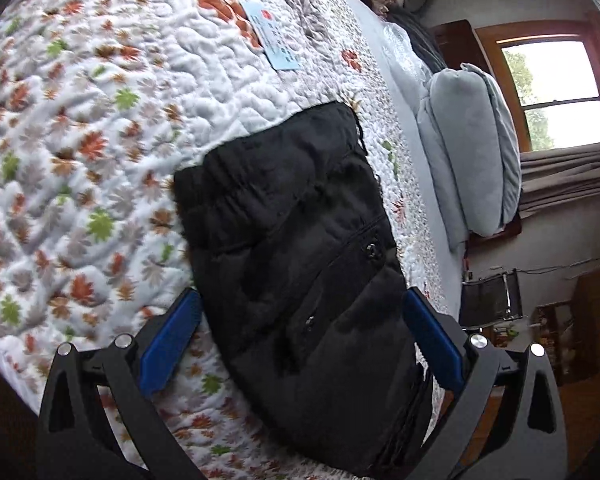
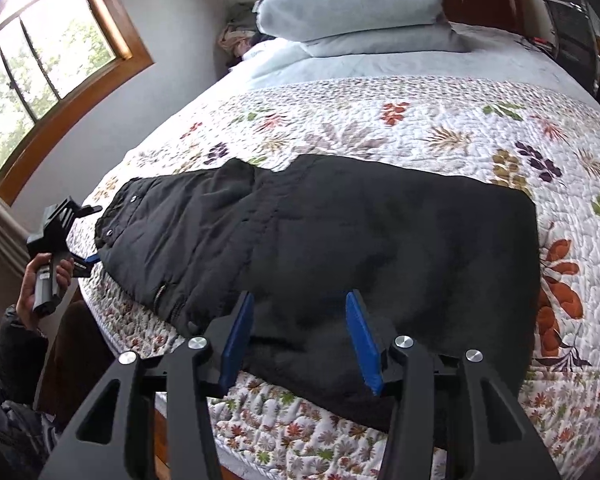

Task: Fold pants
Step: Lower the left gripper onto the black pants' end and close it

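Along the quilt's (image 2: 440, 128) near edge, black pants (image 2: 340, 232) lie under both hand-held grippers, spread apart.

The pants (image 2: 320, 236) are plain black. The quilt (image 1: 100, 120) is white with orange, green and grey leaves. Pale blue-grey pillows (image 2: 352, 4); blue tool pads (image 2: 238, 340).

Both grippers are showing black frames, silver screw heads and blue fingers (image 2: 239, 340). The person's left hand (image 2: 40, 280) is emerging from a dark quilted, shiny sleeve (image 2: 12, 352).
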Motion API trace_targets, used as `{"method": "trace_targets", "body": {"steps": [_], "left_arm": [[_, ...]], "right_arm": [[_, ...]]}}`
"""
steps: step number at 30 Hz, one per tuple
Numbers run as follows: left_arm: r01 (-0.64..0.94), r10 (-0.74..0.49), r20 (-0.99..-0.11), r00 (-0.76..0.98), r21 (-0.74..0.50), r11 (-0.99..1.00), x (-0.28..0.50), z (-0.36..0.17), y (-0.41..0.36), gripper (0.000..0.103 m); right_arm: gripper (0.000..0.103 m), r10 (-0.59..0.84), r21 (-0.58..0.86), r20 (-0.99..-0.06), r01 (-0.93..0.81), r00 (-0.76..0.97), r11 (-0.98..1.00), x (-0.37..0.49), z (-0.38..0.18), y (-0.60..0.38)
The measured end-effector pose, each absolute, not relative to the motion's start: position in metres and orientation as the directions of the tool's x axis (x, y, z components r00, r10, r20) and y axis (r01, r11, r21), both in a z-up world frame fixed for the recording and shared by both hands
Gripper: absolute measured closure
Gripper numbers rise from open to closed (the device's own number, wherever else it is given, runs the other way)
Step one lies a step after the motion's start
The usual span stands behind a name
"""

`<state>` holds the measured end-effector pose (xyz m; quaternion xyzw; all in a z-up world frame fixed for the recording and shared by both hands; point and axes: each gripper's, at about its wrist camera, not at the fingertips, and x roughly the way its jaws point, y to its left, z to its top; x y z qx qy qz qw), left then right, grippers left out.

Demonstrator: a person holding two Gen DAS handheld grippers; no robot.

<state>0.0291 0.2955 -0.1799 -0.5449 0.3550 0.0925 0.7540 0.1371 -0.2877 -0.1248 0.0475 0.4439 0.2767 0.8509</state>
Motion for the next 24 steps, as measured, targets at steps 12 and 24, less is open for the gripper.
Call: {"method": "trace_targets", "body": {"steps": [12, 24], "left_arm": [[-0.501, -0.266, -0.617, 0.741, -0.771, 0.393, 0.038, -0.187, 0.294, 0.051], [-0.505, -0.257, -0.632, 0.731, -0.755, 0.418, 0.041, -0.190, 0.294, 0.077]], "right_arm": [[0.052, 0.467, 0.370, -0.738, -0.287, 0.486, 0.884, 0.157, -0.142, -0.324], [0.049, 0.458, 0.373, -0.743, -0.266, 0.489, 0.889, 0.155, -0.149, -0.330]]}}
